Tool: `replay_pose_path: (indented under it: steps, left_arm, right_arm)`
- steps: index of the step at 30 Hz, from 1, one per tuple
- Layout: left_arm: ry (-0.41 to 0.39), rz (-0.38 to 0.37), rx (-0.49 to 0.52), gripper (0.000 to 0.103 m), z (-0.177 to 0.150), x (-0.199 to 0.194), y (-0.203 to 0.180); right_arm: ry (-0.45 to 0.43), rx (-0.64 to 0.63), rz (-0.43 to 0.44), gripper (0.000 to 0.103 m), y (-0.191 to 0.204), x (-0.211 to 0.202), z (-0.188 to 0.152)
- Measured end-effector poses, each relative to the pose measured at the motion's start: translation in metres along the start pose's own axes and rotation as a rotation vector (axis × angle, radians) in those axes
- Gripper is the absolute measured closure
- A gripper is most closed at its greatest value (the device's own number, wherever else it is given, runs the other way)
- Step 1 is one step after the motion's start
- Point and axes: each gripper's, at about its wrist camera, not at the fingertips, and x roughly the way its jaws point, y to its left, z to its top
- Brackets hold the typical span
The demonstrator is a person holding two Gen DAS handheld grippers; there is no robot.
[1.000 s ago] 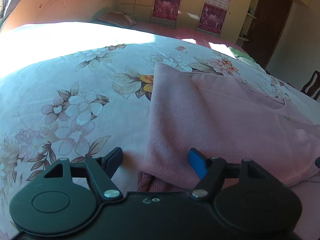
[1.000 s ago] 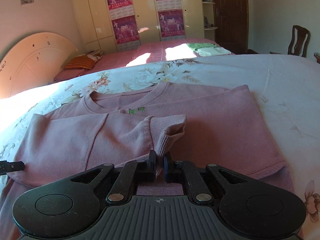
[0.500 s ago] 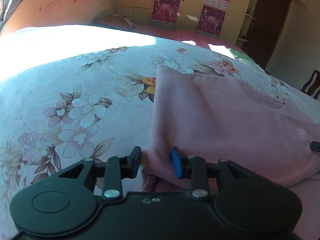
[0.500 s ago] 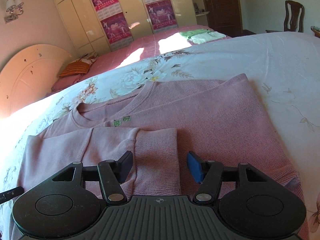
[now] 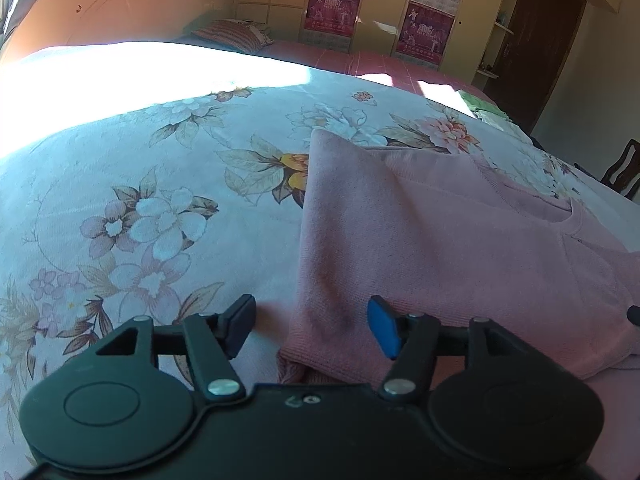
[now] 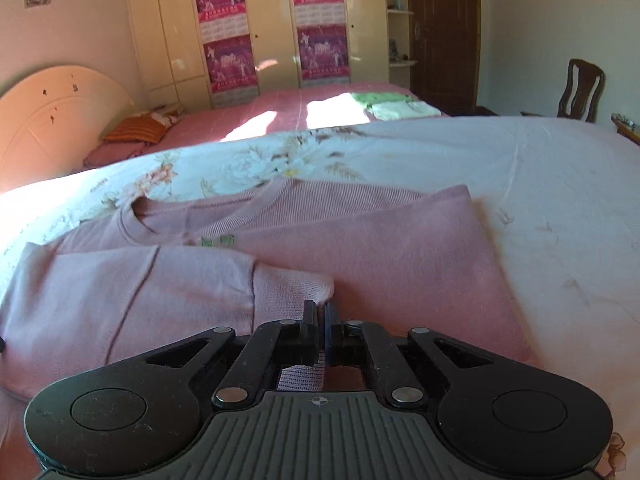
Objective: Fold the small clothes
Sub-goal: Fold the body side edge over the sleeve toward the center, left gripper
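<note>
Left wrist view: my left gripper (image 5: 312, 328) points down at the bed, and its jaws stand well apart, having just opened wider again. Between them lies the near corner of the sweater (image 5: 440, 248), its ribbed hem just ahead of the gripper body. The pads do not press on the cloth; the black left finger (image 5: 240, 320) sits over the bedspread (image 5: 152, 216) just beside the sweater's edge, and the blue pad (image 5: 382, 330) sits over the pink knit. From here the sweater runs ahead and to the right, one side folded inward, its collar far right.

On the right wrist view, my right gripper (image 6: 321, 320) has its jaws together, having just closed, and they are clamped on the cuff (image 6: 296, 284) of the folded-over sleeve. A bit of ribbed knit shows behind the pads, between the finger arms. The sleeve stretches off to the left of the tool across the sweater's body, and the collar (image 6: 136, 216) lies further ahead and left, with a small green label just beyond the sleeve. To the right of the tool the sweater's straight side edge lies flat on the bedspread.
</note>
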Motion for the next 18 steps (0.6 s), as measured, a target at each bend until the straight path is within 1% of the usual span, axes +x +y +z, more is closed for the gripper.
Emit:
replay_pose_path:
  steps: [2,3,4,5,6,9,11,13,14,15,16,17,18]
  left_arm:
    - [-0.021,0.000,-0.023,0.037,0.005,-0.002,0.002]
    - [-0.033,-0.002,-0.034,0.037,0.010,-0.002,0.003]
    - [-0.040,-0.005,-0.040,0.037,0.015,-0.001,0.003]
    - [-0.041,-0.006,-0.039,0.037,0.020,0.002,0.002]
    - [-0.038,-0.003,-0.036,0.037,0.025,0.006,0.001]
    - [-0.034,0.012,-0.041,0.038,0.038,0.022,-0.002]
    - [-0.034,0.021,-0.048,0.038,0.045,0.032,-0.002]
    - [-0.039,0.030,-0.040,0.038,0.050,0.039,-0.004]
    - [-0.040,0.035,-0.029,0.038,0.052,0.042,-0.005]
    - [-0.039,0.038,-0.022,0.038,0.053,0.045,-0.006]
    - [-0.040,0.041,-0.015,0.038,0.056,0.048,-0.007]
    - [-0.040,0.045,-0.016,0.038,0.058,0.051,-0.007]
    - [-0.040,0.046,-0.018,0.038,0.059,0.053,-0.007]
  right_arm:
    - [-0.013,0.056,0.045,0.099,-0.005,-0.004,0.004]
    - [-0.022,0.075,0.063,0.085,-0.007,-0.007,0.006]
    - [-0.030,0.084,0.072,0.058,-0.009,-0.008,0.008]
    - [-0.032,0.081,0.073,0.049,-0.009,-0.007,0.012]
    - [-0.029,0.074,0.079,0.047,-0.008,-0.005,0.014]
    - [0.014,0.074,0.090,0.047,-0.006,0.011,0.022]
    - [0.047,0.102,0.096,0.047,-0.008,0.023,0.024]
    - [0.047,0.094,0.119,0.048,-0.003,0.027,0.024]
    - [0.048,0.074,0.126,0.054,0.001,0.027,0.024]
    - [0.053,0.048,0.140,0.076,0.006,0.027,0.024]
    - [0.052,0.032,0.142,0.087,0.009,0.026,0.023]
    - [0.042,0.004,0.125,0.087,0.013,0.025,0.022]
    - [0.029,-0.023,0.112,0.090,0.016,0.024,0.021]
